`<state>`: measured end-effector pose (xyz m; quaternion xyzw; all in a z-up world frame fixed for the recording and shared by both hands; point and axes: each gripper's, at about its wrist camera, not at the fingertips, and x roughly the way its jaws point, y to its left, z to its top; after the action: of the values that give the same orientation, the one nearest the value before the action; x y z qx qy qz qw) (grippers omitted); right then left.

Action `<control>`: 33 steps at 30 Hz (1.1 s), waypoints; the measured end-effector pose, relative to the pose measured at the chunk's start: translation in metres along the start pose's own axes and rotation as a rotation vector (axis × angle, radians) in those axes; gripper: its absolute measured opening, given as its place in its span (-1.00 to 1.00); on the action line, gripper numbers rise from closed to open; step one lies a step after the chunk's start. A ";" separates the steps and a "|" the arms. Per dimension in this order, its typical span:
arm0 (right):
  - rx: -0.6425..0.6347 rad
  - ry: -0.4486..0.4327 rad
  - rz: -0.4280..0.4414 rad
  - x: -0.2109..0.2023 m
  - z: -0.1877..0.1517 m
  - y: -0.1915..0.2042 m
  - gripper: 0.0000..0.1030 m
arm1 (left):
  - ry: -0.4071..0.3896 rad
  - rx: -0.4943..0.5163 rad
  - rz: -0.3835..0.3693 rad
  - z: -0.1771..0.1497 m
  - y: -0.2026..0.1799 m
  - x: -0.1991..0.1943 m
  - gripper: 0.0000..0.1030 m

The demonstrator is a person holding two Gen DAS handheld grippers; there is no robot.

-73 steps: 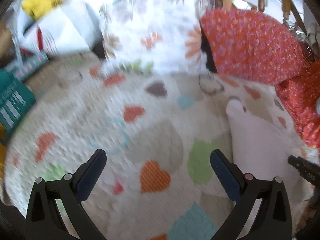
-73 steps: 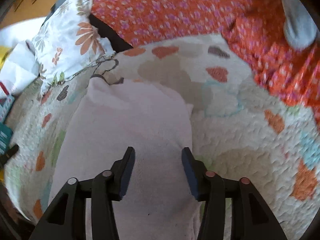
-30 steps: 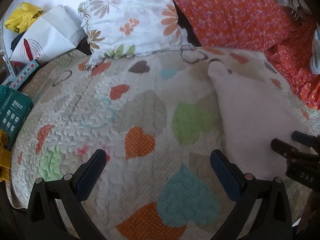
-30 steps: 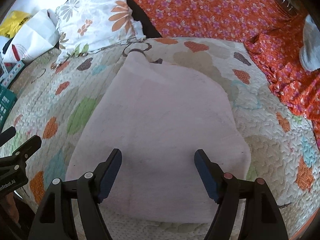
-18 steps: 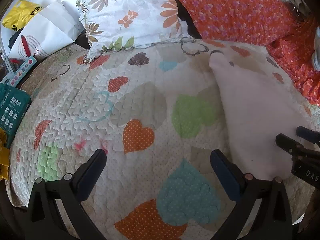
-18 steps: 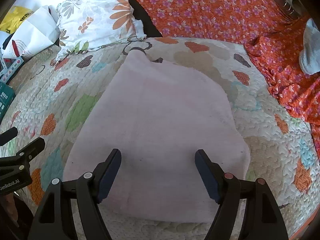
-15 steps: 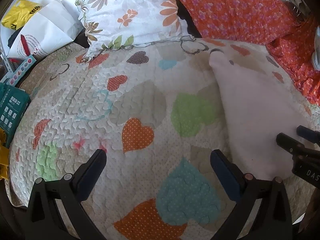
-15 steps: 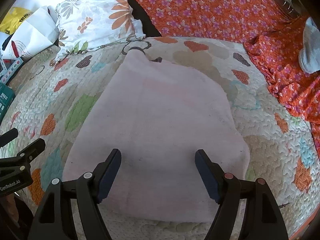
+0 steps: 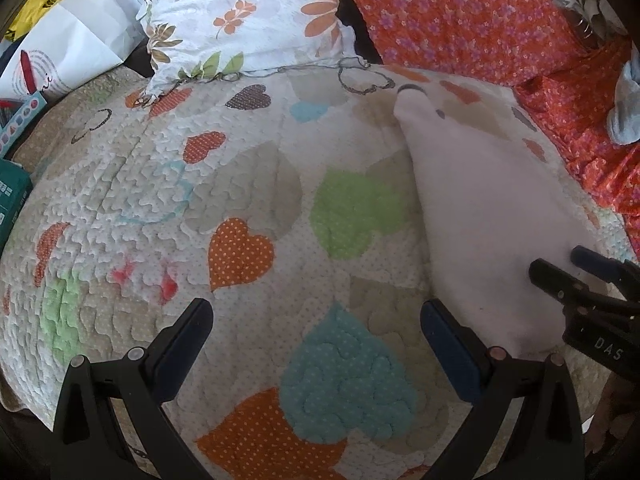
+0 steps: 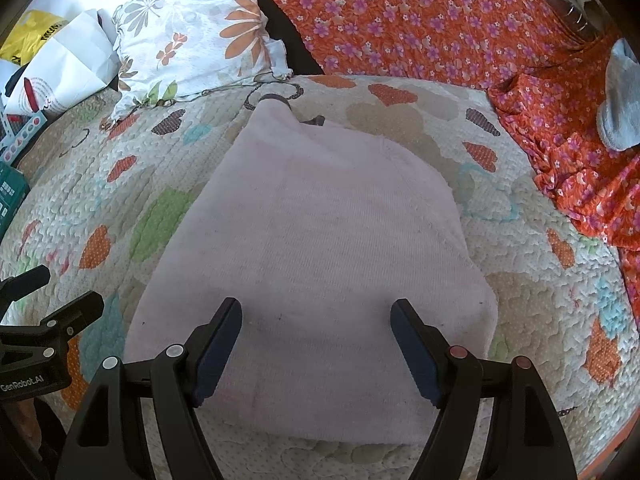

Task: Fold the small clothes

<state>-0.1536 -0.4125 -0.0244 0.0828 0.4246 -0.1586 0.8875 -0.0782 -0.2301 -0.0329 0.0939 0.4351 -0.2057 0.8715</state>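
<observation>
Over the pale cloth (image 10: pixel 320 248), both sets of jaws gape wide; left gripper (image 10: pixel 24 344) reads "GenRobot.AI", right gripper (image 9: pixel 592 308) seemingly "DAS".

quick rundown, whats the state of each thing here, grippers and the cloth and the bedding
left gripper: jaws open, empty, over bare quilt
right gripper: jaws open, empty, over the cloth's near end
pale pink cloth: lying flat on the quilt
heart quilt: spread out under the cloth
floral pillow: resting at the quilt's far edge
</observation>
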 end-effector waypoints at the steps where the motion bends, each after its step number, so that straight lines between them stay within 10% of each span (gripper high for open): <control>1: 0.001 0.002 0.001 0.000 0.000 0.000 0.58 | 0.000 -0.002 -0.001 0.000 0.000 0.000 1.00; 33: -0.035 -0.013 -0.013 -0.003 -0.001 0.007 0.62 | 0.072 -0.035 0.013 -0.003 0.006 0.015 1.00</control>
<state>-0.1533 -0.4055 -0.0228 0.0634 0.4221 -0.1576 0.8905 -0.0701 -0.2276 -0.0470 0.0887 0.4690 -0.1890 0.8582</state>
